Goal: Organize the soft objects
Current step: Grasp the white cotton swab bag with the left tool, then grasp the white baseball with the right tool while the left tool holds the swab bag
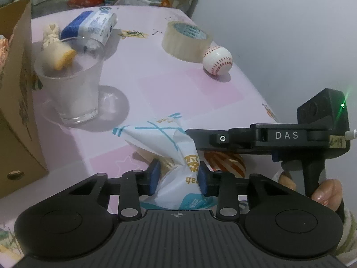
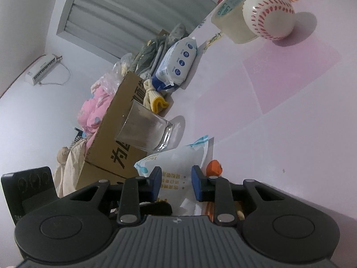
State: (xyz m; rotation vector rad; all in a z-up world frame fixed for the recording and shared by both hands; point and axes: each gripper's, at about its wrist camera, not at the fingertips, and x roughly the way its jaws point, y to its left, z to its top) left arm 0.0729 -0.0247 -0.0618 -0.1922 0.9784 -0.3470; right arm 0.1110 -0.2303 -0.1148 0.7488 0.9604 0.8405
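Note:
A crumpled white plastic packet point(image 1: 165, 138) with blue and yellow print stands up from the pink tablecloth point(image 1: 178, 89). My left gripper point(image 1: 178, 175) is shut on its lower part, blue pads pinching the film. From the right, my right gripper point(image 1: 194, 138) reaches in sideways onto the packet's upper edge. In the right wrist view, the right gripper point(image 2: 177, 178) is shut on the same packet point(image 2: 176, 163). An orange striped soft object point(image 1: 225, 163) lies under the right gripper and shows again as the orange object point(image 2: 214, 167) beside the right pad.
A glass point(image 1: 71, 84) stands left of the packet, with a cream and yellow sock point(image 1: 55, 49) and a wipes pack point(image 1: 93, 25) behind it. A cardboard box point(image 1: 15, 111) fills the left edge. A tape roll point(image 1: 186, 41) and a baseball point(image 1: 217, 60) sit far right, near the table edge.

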